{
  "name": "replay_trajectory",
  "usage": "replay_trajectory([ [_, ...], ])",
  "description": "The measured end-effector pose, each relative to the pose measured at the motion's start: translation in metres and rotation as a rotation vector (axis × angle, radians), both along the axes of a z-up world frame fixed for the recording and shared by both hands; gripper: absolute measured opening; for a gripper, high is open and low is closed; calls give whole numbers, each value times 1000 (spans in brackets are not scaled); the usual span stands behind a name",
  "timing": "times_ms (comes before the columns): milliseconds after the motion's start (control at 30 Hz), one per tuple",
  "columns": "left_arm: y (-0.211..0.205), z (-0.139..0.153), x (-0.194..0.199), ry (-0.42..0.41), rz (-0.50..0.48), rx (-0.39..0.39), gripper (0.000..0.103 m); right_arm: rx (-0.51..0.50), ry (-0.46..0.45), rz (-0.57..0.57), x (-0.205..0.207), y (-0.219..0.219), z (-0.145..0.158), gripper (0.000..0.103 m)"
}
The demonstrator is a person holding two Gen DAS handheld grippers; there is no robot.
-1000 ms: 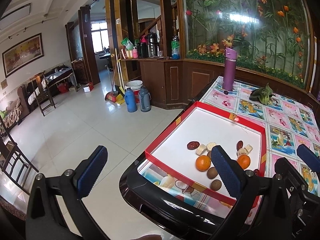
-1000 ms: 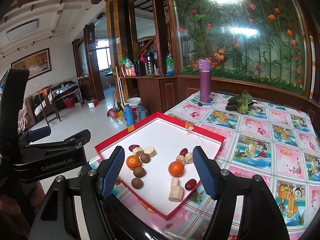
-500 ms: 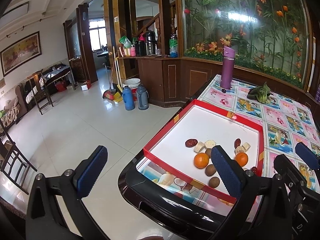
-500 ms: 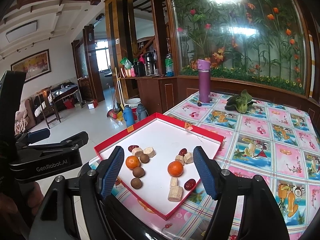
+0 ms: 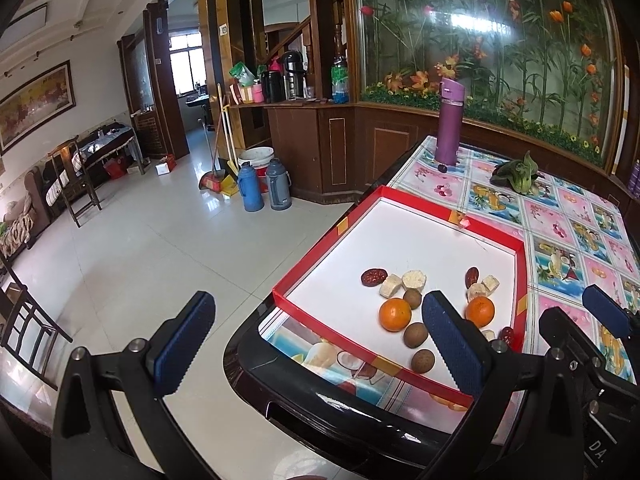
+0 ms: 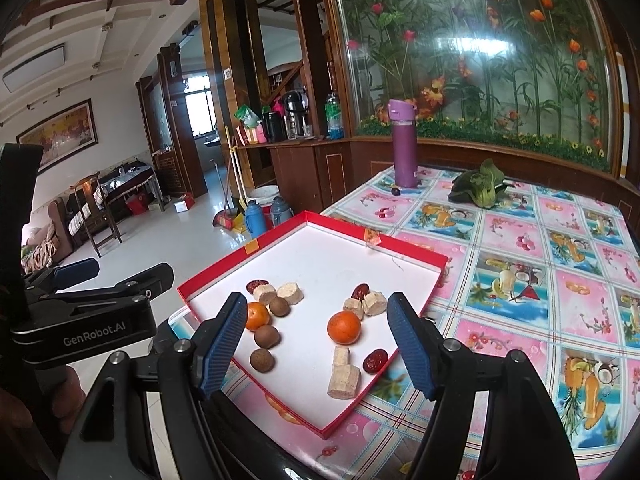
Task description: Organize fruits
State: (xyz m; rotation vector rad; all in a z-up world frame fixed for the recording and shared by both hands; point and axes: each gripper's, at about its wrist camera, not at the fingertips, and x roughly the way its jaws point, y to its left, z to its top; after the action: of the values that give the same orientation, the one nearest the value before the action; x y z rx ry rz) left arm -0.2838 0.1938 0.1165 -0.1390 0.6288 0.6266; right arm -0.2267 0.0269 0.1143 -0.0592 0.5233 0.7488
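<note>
A red-rimmed white tray (image 6: 316, 227) (image 5: 320, 246) lies on the table's near corner. In it are two oranges (image 6: 343, 327) (image 6: 256, 315) (image 5: 395, 314) (image 5: 479, 311), three brown round fruits (image 6: 262, 359) (image 5: 423, 360), red dates (image 6: 375, 360) (image 5: 374, 277) and pale cut pieces (image 6: 343, 381) (image 5: 414, 280). My right gripper (image 6: 318, 346) is open, held low over the tray's near edge. My left gripper (image 5: 316, 344) is open too, its gap over the table corner and floor left of the tray.
A purple flask (image 6: 403, 143) and a leafy green vegetable (image 6: 478, 189) stand at the table's far side on the patterned cloth (image 6: 540, 280). Blue and grey thermoses (image 5: 262, 186) sit on the tiled floor by a wooden counter. Chairs (image 5: 76, 184) stand farther left.
Both grippers have crept slightly closer to the tray; the fruits have not moved. Both stay open.
</note>
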Motion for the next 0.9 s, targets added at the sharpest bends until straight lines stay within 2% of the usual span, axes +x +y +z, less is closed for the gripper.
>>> replay_trajectory([
  [900,3,-19,9,30,1,-16,103,-11,52,-15,10,-3,-15,72],
])
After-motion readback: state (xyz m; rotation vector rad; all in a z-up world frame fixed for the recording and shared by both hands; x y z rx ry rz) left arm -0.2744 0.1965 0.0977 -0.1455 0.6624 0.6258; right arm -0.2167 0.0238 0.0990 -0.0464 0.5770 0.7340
